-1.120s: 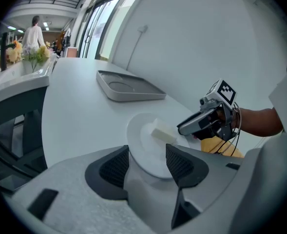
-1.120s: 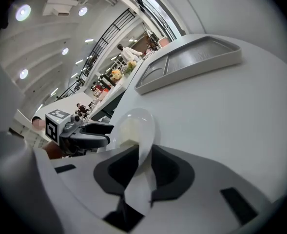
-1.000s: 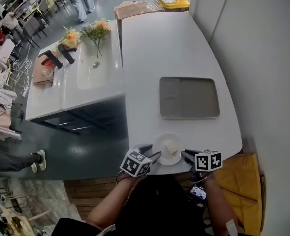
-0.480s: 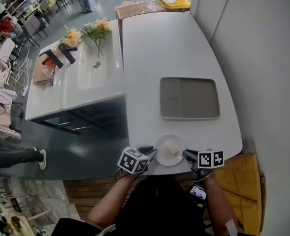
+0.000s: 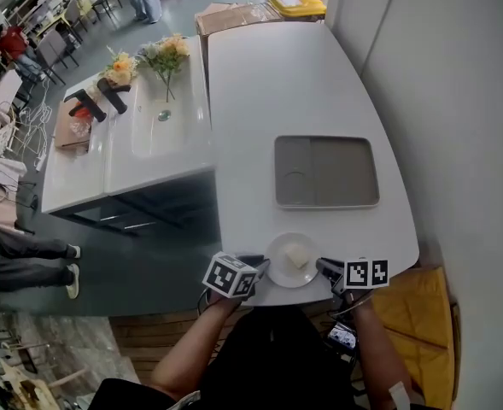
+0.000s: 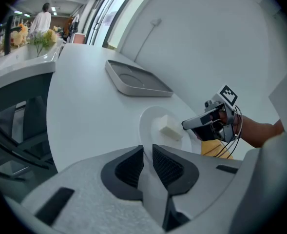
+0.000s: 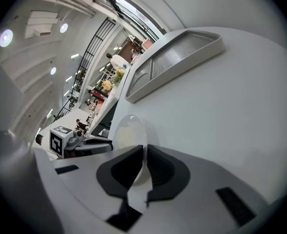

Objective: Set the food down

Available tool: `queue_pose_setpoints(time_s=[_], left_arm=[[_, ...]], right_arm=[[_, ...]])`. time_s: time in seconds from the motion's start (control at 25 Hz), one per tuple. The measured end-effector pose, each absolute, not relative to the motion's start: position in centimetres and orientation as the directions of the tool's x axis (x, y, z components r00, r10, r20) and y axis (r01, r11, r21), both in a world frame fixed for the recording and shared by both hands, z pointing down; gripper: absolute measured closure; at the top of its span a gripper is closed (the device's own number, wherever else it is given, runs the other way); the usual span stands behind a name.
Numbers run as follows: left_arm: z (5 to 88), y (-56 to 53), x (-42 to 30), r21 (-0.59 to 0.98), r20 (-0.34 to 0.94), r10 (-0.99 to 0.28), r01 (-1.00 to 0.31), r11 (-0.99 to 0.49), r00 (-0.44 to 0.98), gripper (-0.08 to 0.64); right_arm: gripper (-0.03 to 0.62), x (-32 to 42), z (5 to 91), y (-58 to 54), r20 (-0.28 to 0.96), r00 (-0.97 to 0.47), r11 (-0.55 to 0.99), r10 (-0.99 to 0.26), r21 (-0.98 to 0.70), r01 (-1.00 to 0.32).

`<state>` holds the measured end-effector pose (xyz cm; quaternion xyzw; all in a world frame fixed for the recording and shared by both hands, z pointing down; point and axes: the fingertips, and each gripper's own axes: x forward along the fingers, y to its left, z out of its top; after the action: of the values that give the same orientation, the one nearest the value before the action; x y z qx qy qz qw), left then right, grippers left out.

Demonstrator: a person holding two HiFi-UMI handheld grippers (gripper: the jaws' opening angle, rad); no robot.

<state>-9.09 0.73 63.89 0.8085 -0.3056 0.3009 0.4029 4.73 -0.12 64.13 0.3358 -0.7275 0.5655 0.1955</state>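
Food on plate, left hand-held gripper, right hand-held gripper just closed on its rim — pinched edges hidden.

A small round white plate lies level at the near edge of the white surface, straight between the two claws. Its left rim runs in between the pads of the left claw, and its right rim between those of the right claw. Both claws have just been closing, and each now pinches the thin rim. Near the middle of the plate rests the food, a pale cream block, roughly rectangular, lying on a broad face. It sits about midway between the claws and touches neither.
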Motion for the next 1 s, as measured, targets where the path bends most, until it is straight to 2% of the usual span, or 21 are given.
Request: queue_pose_setpoints(time_s=[1.0], left_arm=[[63.1,0.0,-9.1,0.557,0.718,-0.148,-0.689,-0.463,0.68,0.518]], right_arm=[[0.572,4.9,62.8,-1.3,0.641,-0.713,0.007,-0.284,-0.742,-0.67]])
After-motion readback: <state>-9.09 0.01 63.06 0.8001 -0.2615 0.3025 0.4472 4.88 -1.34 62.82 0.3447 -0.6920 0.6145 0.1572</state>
